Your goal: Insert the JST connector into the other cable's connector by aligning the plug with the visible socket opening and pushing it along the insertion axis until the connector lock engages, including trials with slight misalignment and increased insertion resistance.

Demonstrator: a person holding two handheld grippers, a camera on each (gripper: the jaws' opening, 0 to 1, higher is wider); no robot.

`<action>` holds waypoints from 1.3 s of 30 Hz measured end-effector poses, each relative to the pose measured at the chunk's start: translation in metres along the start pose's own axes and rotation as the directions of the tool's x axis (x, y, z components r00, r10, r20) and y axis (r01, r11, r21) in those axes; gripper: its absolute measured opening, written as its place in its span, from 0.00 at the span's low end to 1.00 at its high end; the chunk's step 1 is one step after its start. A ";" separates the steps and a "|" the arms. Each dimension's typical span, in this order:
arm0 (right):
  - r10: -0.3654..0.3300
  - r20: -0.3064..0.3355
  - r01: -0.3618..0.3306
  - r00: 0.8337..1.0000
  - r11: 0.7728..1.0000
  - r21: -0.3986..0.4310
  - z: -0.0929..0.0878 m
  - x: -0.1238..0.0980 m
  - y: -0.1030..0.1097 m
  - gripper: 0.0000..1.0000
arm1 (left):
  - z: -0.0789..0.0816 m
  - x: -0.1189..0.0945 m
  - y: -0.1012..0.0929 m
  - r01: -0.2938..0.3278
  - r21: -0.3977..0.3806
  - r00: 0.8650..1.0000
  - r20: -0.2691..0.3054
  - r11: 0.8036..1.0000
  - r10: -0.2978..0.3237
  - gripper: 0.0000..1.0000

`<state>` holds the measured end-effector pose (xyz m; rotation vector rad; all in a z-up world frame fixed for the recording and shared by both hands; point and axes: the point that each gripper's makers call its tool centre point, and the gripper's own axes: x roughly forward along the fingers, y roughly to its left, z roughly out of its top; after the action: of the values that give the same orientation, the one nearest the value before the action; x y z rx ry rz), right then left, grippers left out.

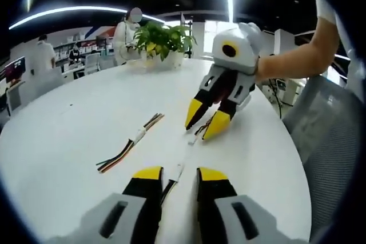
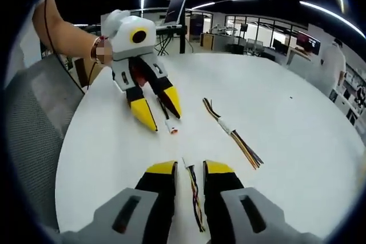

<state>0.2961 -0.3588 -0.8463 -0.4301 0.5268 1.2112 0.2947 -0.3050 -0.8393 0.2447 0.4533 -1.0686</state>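
Yellow tips of my left gripper (image 1: pixel 179 174) are rising from the bottom of the left gripper view, and I am keeping them a narrow gap apart with a thin cable (image 1: pixel 170 184) lying on the white table (image 1: pixel 86 112) between them; its white plug (image 1: pixel 179 170) is poking out just past the tips, and I cannot tell whether the jaws are actually pinching the wire or only straddling it. Just beyond that plug, a second small white connector (image 1: pixel 194 139) is lying on the table, right beside the tips of my right gripper (image 1: pixel 203 123), which is coming in from the right with its jaws spread a little. In the right gripper view, my right gripper (image 2: pixel 189 169) is showing the same narrow gap, with a multicoloured cable (image 2: pixel 194 198) running down between the jaws and its pale end at the tips; again I cannot tell if it is gripped. Past it, my left gripper (image 2: pixel 161 114) is pointing toward me with jaws partly apart, a dark wire between them and a white plug (image 2: pixel 171 127) just beyond the tips. Off to one side, well apart from both grippers, a spare joined cable (image 1: pixel 131 142) is lying flat, also visible in the right gripper view (image 2: pixel 231 132). At the far edge of the table a potted plant (image 1: pixel 163 41) is standing, and behind it people are sitting and standing in an office.
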 end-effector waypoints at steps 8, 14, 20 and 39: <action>0.013 0.000 -0.013 1.000 1.000 -0.021 0.000 0.004 0.005 0.13 | -0.006 -0.002 0.004 -0.026 0.012 1.000 -0.007 1.000 0.026 0.10; 0.011 0.007 -0.011 1.000 1.000 -0.020 -0.002 0.003 0.004 0.12 | -0.007 -0.001 0.005 -0.028 0.016 1.000 -0.006 0.999 0.028 0.07; 0.013 0.021 -0.013 1.000 1.000 -0.020 -0.004 0.002 0.003 0.08 | -0.005 0.000 0.001 -0.011 0.027 1.000 0.000 1.000 0.011 0.02; 0.048 0.023 -0.047 0.999 0.998 -0.053 0.007 -0.001 0.014 0.04 | -0.001 -0.008 -0.010 0.055 0.165 0.996 -0.076 0.985 -0.043 0.00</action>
<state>0.2830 -0.3516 -0.8404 -0.4484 0.4877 1.2767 0.2824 -0.3029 -0.8365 0.4237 0.4368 -1.1502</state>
